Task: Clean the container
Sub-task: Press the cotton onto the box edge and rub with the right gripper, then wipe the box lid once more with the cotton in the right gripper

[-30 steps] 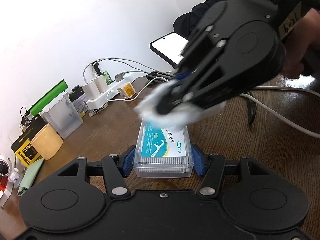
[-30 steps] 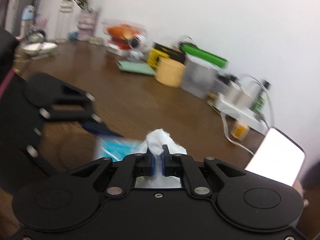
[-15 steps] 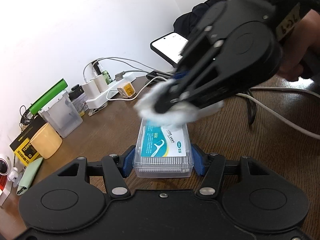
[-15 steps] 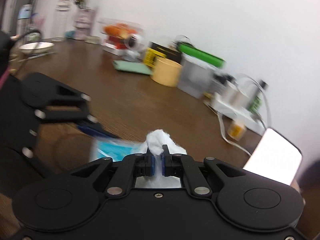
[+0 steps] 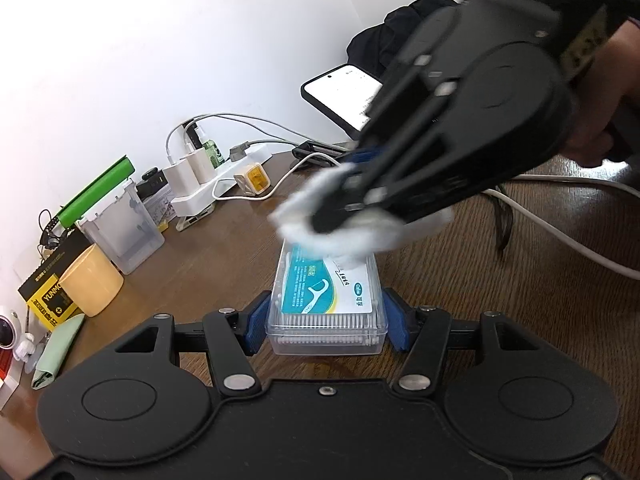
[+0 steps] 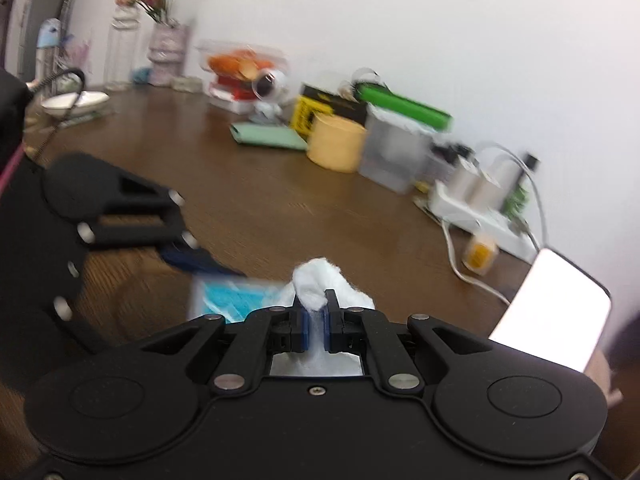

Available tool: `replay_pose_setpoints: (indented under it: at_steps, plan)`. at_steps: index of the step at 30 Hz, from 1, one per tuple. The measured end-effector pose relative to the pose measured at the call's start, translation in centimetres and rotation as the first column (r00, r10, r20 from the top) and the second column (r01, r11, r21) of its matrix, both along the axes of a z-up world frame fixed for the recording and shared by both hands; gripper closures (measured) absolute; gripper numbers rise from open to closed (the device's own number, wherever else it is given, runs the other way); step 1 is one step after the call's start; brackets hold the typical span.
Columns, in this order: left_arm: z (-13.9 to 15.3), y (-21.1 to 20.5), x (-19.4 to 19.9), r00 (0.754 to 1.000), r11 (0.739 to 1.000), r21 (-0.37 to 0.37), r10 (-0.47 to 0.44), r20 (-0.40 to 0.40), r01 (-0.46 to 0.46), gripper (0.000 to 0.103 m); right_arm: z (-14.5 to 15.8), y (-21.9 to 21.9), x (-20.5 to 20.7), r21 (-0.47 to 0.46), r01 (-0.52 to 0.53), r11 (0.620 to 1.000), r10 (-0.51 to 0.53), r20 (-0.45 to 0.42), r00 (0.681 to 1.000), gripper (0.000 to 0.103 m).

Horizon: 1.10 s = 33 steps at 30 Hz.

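Left wrist view shows the container, a clear plastic box of floss picks with a teal label, lying flat on the wooden table at the 6 o'clock middle of the frame. The left gripper clamps it across its short sides, a blue pad pressed against each side wall, so the jaws stand fairly wide but are closed on the box. The box's long axis runs from 6 toward 12 o'clock, straight away from this camera.

The right gripper comes in from 2 o'clock, its jaws narrow and pinched tight on a white wad of tissue. The wad rests on the far end of the lid, covering the label's 12 o'clock edge; the near part of the label is bare.

Right wrist view has the tissue bulging up between the blue pads, with the blurred teal lid toward 9 o'clock of the tool and the left gripper's linkage beyond it at 9 to 10 o'clock.

Judging from this, the wipe is under way and the unwiped stretch lies along the long axis toward the left gripper, so the next stroke probably has to draw the wad that way while the box is held firm against sliding.
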<state>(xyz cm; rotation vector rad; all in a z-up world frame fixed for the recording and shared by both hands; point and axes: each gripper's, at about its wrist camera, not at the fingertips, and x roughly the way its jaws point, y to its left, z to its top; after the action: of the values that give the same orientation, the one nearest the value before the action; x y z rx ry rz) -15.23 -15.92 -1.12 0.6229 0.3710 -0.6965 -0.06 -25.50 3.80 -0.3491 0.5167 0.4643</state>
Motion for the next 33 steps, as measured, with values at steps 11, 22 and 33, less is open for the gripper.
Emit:
replay_pose_setpoints:
  at_steps: [11, 22, 33]
  plan:
    - [-0.3, -0.4, -1.4, 1.000, 1.000, 0.004, 0.003, 0.010, -0.003, 0.046, 0.3, 1.0, 0.1, 0.059, -0.018, 0.998, 0.017, 0.011, 1.000, 0.097]
    - [0.0, -0.2, -0.8, 1.000, 1.000, -0.006, 0.005, -0.007, -0.005, 0.046, 0.2, 1.5, -1.9, 0.122, -0.085, 0.989, 0.090, -0.040, 0.995, 0.097]
    - [-0.1, -0.2, -0.9, 1.000, 1.000, -0.004, -0.003, -0.003, 0.003, 0.046, -0.2, -1.3, -1.1, 0.082, 0.036, 0.996, -0.032, -0.044, 0.999, 0.097]
